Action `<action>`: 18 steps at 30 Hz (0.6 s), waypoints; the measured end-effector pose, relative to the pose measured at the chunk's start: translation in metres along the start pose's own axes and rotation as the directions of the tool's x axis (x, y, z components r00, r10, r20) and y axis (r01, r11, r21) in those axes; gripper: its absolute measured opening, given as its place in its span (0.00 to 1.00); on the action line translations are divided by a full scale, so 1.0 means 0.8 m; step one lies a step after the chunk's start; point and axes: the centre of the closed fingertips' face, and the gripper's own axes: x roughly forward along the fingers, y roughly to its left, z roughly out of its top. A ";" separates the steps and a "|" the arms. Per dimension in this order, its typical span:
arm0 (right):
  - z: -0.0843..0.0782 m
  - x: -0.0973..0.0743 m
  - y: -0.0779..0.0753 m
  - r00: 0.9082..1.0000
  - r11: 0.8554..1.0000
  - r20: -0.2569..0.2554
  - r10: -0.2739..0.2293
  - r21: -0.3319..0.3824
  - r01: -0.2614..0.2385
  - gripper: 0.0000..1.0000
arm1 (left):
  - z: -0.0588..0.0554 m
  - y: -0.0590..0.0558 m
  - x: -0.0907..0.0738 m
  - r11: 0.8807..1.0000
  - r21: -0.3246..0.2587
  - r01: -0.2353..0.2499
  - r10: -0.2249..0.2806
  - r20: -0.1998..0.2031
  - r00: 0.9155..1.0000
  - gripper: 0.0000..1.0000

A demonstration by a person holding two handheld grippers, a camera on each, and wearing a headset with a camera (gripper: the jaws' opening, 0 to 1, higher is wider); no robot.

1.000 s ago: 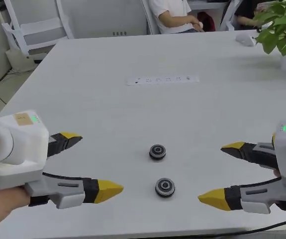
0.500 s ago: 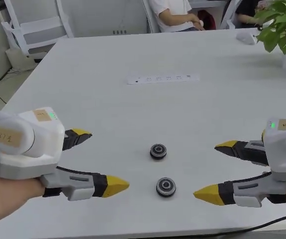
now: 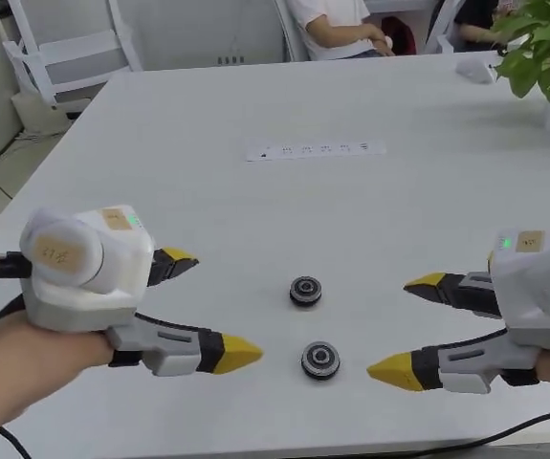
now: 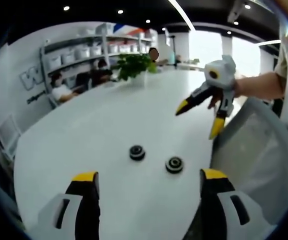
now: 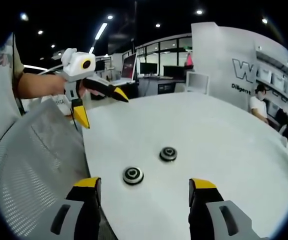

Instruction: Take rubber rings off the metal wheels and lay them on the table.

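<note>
Two small metal wheels lie flat near the front edge of a pale counter point(image 3: 255, 210), the far wheel point(image 3: 305, 291) and the near wheel point(image 3: 320, 360) close together but not touching. They are flanked by the left tool point(image 3: 215, 306) and the right tool point(image 3: 399, 325). Both tools hover just above the counter, yellow-tipped jaws spread wide and empty, pointing inward at the wheels without touching them. A power strip point(image 3: 315, 151) lies well beyond, and a plant point(image 3: 542, 48) stands at the far corner. Each wheel shows a dark outer band around a lighter metal centre. This band is likely the rubber ring point(image 3: 305, 361), apparently in place on both wheels, though they are too small here to show how it sits. The wheels look dense for their size and hard, and would probably skate across the smooth counter if pushed from one side only. The rings should be soft, stretchy and grippy, clinging to the rim instead of sliding off. A sound approach would be for one tool to pin a wheel by its edges or lift it firmly. The other would then pinch a short stretch of the band at the rim and peel it outward over the edge. A shallow pinch risks slipping off the rubber.
</note>
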 end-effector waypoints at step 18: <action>-0.016 0.023 -0.005 0.999 0.999 -0.009 0.044 0.015 -0.044 0.61 | -0.015 -0.010 0.041 0.997 0.022 0.074 -0.072 -0.055 0.996 0.75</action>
